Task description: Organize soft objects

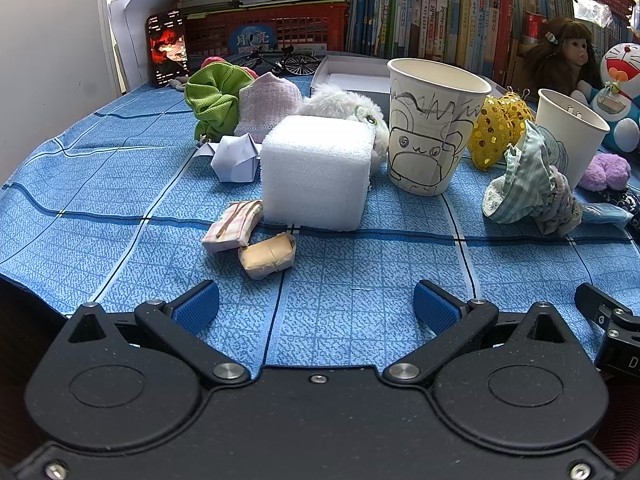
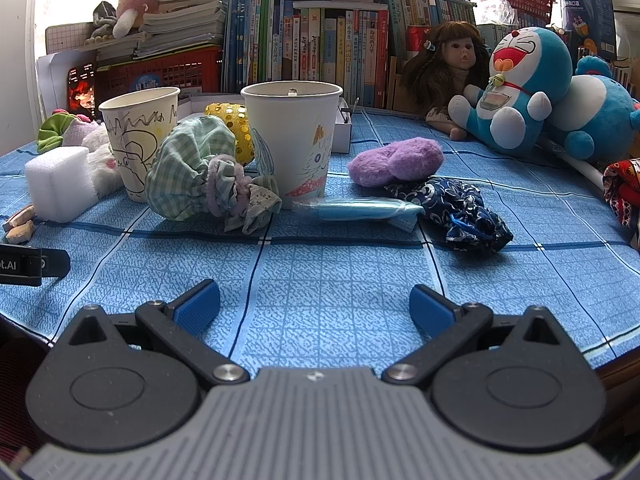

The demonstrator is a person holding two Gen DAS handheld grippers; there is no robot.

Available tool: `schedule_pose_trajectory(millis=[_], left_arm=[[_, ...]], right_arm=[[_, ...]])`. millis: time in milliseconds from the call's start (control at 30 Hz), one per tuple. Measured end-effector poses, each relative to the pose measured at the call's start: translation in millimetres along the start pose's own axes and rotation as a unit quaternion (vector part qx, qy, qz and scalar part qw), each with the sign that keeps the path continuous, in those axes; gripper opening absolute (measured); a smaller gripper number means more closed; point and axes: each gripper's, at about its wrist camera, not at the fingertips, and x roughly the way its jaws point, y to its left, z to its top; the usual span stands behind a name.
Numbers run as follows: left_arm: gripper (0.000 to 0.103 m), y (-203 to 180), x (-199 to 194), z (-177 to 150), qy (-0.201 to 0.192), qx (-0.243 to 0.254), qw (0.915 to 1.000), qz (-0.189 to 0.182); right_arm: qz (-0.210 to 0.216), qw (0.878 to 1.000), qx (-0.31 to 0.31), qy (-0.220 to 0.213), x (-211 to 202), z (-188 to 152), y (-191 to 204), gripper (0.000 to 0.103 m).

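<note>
Both grippers hover low over the near edge of a table covered with a blue checked cloth (image 1: 120, 216). Left gripper (image 1: 316, 304) and right gripper (image 2: 316, 304) each have their blue-padded fingers spread wide, with nothing between them.

Soft things lie scattered across the middle of the cloth. Ahead of the left gripper, a white foam cube (image 1: 316, 172) stands upright, with two small wrapped packets, one pink checked (image 1: 232, 226) and one pale yellow (image 1: 268, 256), touching each other at its near left corner. Behind the cube are a folded white paper shape (image 1: 236, 158), a green scrunchie (image 1: 212, 100), a pale pink knitted piece (image 1: 268, 100) and a white fluffy toy (image 1: 340, 100), partly hidden by the cube.

Two paper cups with drawings stand upright: a bear cup (image 1: 432, 128) just right of the cube, and a cat cup (image 2: 294, 140) further right. Between and in front of them sits a green checked fabric bundle (image 2: 192, 172) with a lilac band; a gold sequined item (image 2: 236, 124) is mostly hidden behind it.

Right of the cat cup lie a purple fuzzy pad (image 2: 396, 162), a flat blue packet (image 2: 360, 208) and a dark blue patterned pouch (image 2: 460, 212), close together.

Along the far edge, a doll (image 2: 452, 64) and a blue cat plush (image 2: 524, 88) sit against shelves of books (image 2: 320, 44). A red patterned cloth (image 2: 622, 192) is cut off at the right edge.
</note>
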Motion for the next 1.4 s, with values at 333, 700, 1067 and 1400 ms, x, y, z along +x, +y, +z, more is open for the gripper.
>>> schedule_pose_trajectory(millis=[333,700,1067,1400], left_arm=[[0.103,0.0,0.0,0.0,0.000,0.000,1.0000,0.000],[0.103,0.0,0.0,0.0,0.000,0.000,1.0000,0.000],[0.103,0.0,0.0,0.0,-0.001,0.000,1.0000,0.000],[0.103,0.9,-1.9,0.5,-0.004,0.004,1.0000,-0.002]], right_arm=[[0.000,1.000,0.000,0.000,-0.4,-0.1,0.1,0.103],[0.000,1.000,0.000,0.000,-0.9,-0.1,0.2,0.103],[0.000,1.000,0.000,0.000,-1.5,-0.2,0.4,0.103],[-0.004,1.000,0.001,-0.010,-3.5,-3.4,1.6,0.103]])
